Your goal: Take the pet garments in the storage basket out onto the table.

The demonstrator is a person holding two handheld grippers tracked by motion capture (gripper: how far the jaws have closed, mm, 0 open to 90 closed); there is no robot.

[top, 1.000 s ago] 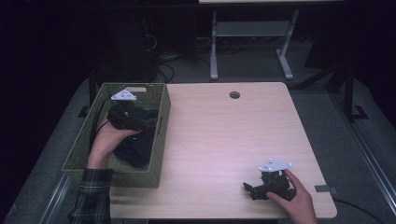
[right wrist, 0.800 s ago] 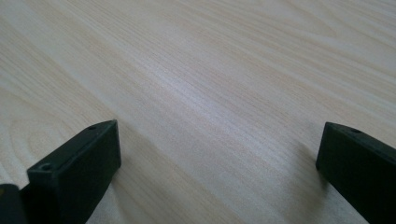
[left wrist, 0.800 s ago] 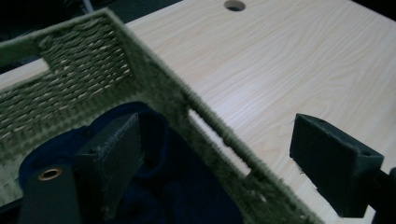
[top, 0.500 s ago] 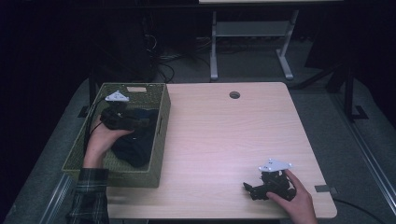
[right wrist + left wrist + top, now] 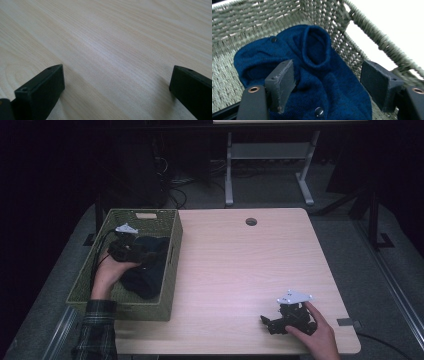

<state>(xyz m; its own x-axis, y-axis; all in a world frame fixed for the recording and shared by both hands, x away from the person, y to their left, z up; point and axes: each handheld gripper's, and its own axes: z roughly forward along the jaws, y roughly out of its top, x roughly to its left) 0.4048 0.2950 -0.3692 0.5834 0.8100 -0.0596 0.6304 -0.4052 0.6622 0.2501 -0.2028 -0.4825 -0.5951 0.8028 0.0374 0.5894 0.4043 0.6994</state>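
Seen from the high view, a person in a plaid sleeve lowers the left hand-held gripper (image 5: 142,254) into a green woven basket (image 5: 172,265) that sits on the left side of the pale wooden surface (image 5: 240,270). A dark blue knitted garment (image 5: 147,272) lies inside the basket, against its right wall, and the gripper is right at the garment's upper part. Near the surface's front right corner, the right hand-held gripper (image 5: 267,322) rests on the bare wood, well apart from the basket.

In the left gripper view, the left hand-held gripper (image 5: 328,82) looks down on the blue knitted garment (image 5: 312,72), which is crumpled on the basket (image 5: 367,32) floor with a ribbed cuff and dark buttons showing. The jaws have just been closing, yet they stand apart: the left pad presses into the fabric while the right pad is clear of it, beside the basket wall, so the garment lies between them ungripped.

In the right gripper view, the right hand-held gripper (image 5: 116,85) is released, its jaws spread wide over the bare wooden surface (image 5: 112,45) with nothing between them.
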